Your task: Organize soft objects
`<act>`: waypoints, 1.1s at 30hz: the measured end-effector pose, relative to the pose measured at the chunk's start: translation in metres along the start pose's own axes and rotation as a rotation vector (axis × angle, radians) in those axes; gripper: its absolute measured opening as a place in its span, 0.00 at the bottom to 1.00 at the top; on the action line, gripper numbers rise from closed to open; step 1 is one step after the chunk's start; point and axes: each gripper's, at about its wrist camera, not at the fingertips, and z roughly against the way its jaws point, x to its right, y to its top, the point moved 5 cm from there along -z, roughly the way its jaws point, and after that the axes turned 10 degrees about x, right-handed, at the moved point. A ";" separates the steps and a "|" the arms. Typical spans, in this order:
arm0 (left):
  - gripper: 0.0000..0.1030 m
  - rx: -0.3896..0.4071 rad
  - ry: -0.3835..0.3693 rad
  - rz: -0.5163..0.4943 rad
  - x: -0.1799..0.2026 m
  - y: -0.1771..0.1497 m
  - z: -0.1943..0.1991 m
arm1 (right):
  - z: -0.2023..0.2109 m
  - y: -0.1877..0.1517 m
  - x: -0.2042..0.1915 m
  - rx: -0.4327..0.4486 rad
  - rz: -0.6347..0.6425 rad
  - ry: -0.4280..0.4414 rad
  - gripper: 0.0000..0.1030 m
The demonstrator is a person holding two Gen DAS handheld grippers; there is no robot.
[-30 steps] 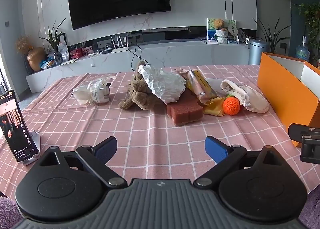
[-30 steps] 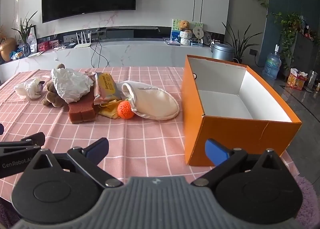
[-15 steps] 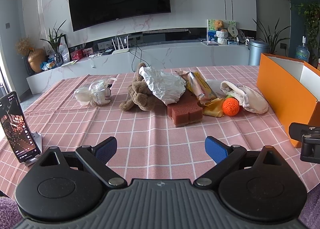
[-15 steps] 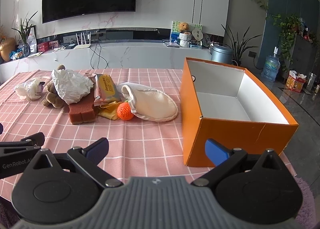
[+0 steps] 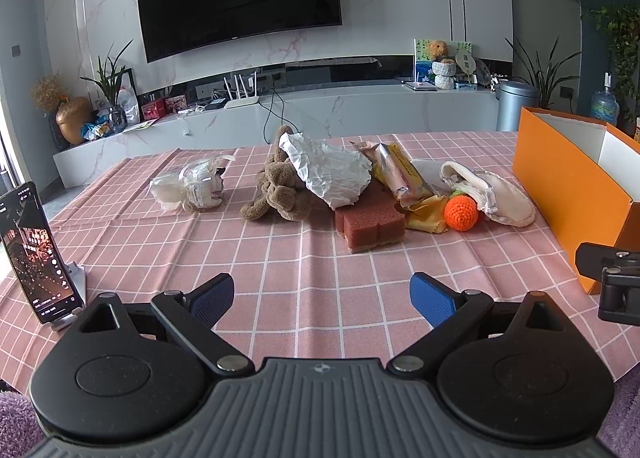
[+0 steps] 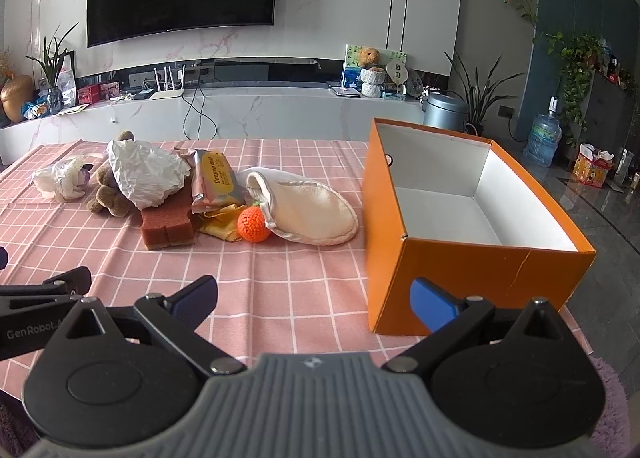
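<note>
A pile of soft things lies mid-table: a brown plush toy (image 5: 280, 194), a crumpled white bag (image 5: 328, 170) on it, a reddish sponge (image 5: 370, 224), a tissue pack (image 5: 404, 174), a yellow cloth (image 5: 426, 214), an orange knitted ball (image 5: 461, 213) and a cream mitt (image 5: 492, 194). A clear-wrapped white bundle (image 5: 188, 188) lies apart to the left. An open, empty orange box (image 6: 460, 210) stands at the right. My left gripper (image 5: 322, 298) is open and empty over the near table. My right gripper (image 6: 314, 296) is open and empty by the box's near corner.
A pink checked cloth (image 5: 280, 258) covers the table. A phone on a stand (image 5: 36, 258) is at the near left edge. Behind the table are a white TV console (image 5: 320, 106) and a wall TV. The other gripper's body shows at the right of the left wrist view (image 5: 612, 278).
Both views have risen and tipped slightly, so the table items sit a little lower and nearer. Both grippers stay open and empty. Nothing on the table moved.
</note>
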 end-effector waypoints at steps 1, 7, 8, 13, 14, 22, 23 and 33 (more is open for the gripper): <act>1.00 0.000 0.000 -0.001 0.000 0.000 0.001 | 0.000 0.000 0.000 0.000 0.000 0.001 0.98; 1.00 -0.001 -0.001 0.000 0.000 -0.001 0.004 | 0.000 0.000 0.000 -0.001 0.001 0.001 0.98; 1.00 -0.001 -0.001 0.000 0.000 -0.001 0.004 | 0.000 0.000 0.000 0.000 0.001 0.001 0.98; 1.00 -0.001 -0.001 -0.002 0.000 -0.001 0.004 | 0.000 0.000 0.000 0.000 0.000 0.001 0.98; 1.00 -0.001 -0.001 -0.001 0.000 -0.001 0.004 | 0.000 0.000 0.000 0.000 0.000 0.001 0.98; 1.00 0.000 0.001 -0.001 -0.001 0.000 0.004 | 0.001 0.001 -0.002 0.001 0.004 0.004 0.98; 1.00 0.000 0.001 -0.001 0.000 -0.001 0.004 | 0.001 0.001 -0.003 0.000 0.004 0.005 0.98; 1.00 0.000 -0.001 -0.006 -0.001 0.000 0.006 | 0.002 0.000 -0.005 -0.003 0.008 0.012 0.98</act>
